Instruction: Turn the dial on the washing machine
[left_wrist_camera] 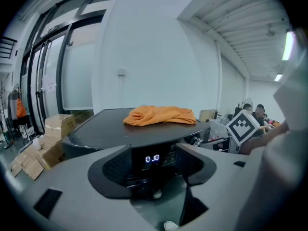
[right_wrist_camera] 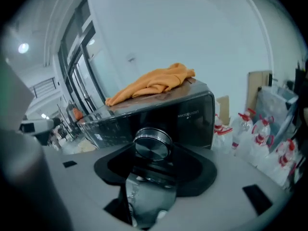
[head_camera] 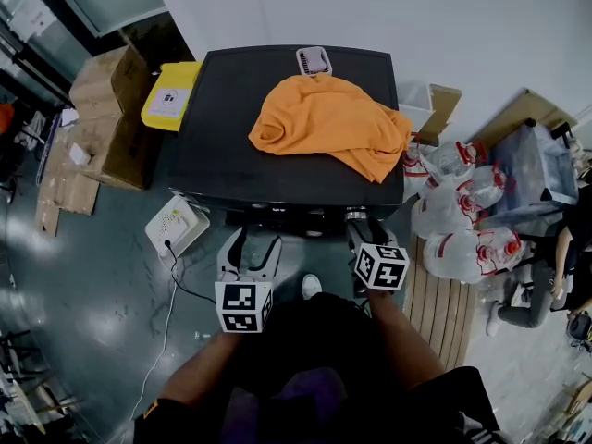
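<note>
R gripper (right_wrist_camera: pixel 154 152) clamps dial (right_wrist_camera: pixel 152 142), jaws wide.

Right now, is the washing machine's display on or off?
On: lit digits glow on the display of the washing machine.

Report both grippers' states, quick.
Left gripper: open, empty.
Right gripper: closed on the dial.
</note>
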`<state>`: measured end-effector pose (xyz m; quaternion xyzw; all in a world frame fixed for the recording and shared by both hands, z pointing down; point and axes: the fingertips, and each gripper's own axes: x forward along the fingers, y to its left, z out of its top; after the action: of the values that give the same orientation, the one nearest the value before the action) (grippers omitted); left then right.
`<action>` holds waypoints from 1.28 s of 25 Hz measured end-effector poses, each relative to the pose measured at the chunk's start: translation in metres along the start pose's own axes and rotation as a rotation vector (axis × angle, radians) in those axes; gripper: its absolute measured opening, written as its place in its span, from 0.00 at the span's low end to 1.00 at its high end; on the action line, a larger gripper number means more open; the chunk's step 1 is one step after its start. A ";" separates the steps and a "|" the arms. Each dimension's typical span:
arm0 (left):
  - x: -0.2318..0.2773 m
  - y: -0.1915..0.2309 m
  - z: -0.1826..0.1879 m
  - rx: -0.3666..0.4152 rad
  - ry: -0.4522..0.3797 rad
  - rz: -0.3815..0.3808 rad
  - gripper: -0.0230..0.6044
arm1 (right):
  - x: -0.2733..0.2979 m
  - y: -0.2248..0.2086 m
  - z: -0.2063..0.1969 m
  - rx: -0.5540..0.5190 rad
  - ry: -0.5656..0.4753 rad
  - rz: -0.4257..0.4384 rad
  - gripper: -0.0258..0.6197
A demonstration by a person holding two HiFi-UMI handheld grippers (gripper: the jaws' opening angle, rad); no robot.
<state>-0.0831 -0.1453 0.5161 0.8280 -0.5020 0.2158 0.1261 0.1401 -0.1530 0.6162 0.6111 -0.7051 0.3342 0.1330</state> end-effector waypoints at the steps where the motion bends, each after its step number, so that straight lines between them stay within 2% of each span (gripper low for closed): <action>1: 0.000 0.000 0.000 0.001 0.001 0.001 0.50 | -0.002 0.001 0.001 -0.067 -0.001 -0.035 0.43; 4: -0.002 0.003 -0.001 0.005 0.008 0.011 0.50 | -0.004 0.011 0.005 -0.284 -0.009 -0.129 0.44; 7: -0.004 0.009 -0.002 0.001 0.004 0.028 0.50 | -0.004 0.024 0.011 -0.423 -0.017 -0.178 0.45; 11: -0.009 0.016 -0.004 -0.002 0.007 0.047 0.50 | 0.000 0.024 0.011 -0.487 0.001 -0.243 0.45; 16: -0.012 0.020 -0.005 -0.004 0.003 0.054 0.50 | 0.004 0.020 0.009 -0.496 0.016 -0.277 0.45; 19: -0.013 0.021 -0.006 -0.010 0.001 0.054 0.50 | 0.003 0.018 0.009 -0.432 0.006 -0.243 0.44; 27: -0.009 0.014 -0.008 -0.057 0.012 0.020 0.50 | 0.002 0.005 0.007 -0.043 -0.050 -0.022 0.44; 30: -0.006 0.013 -0.011 -0.073 0.021 0.014 0.50 | 0.002 0.003 0.006 0.071 -0.056 0.036 0.44; 32: -0.005 0.013 -0.013 -0.080 0.026 0.014 0.50 | 0.003 0.002 0.005 0.109 -0.059 0.051 0.44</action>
<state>-0.0999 -0.1419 0.5247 0.8160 -0.5142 0.2071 0.1638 0.1386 -0.1582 0.6137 0.6089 -0.7048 0.3573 0.0699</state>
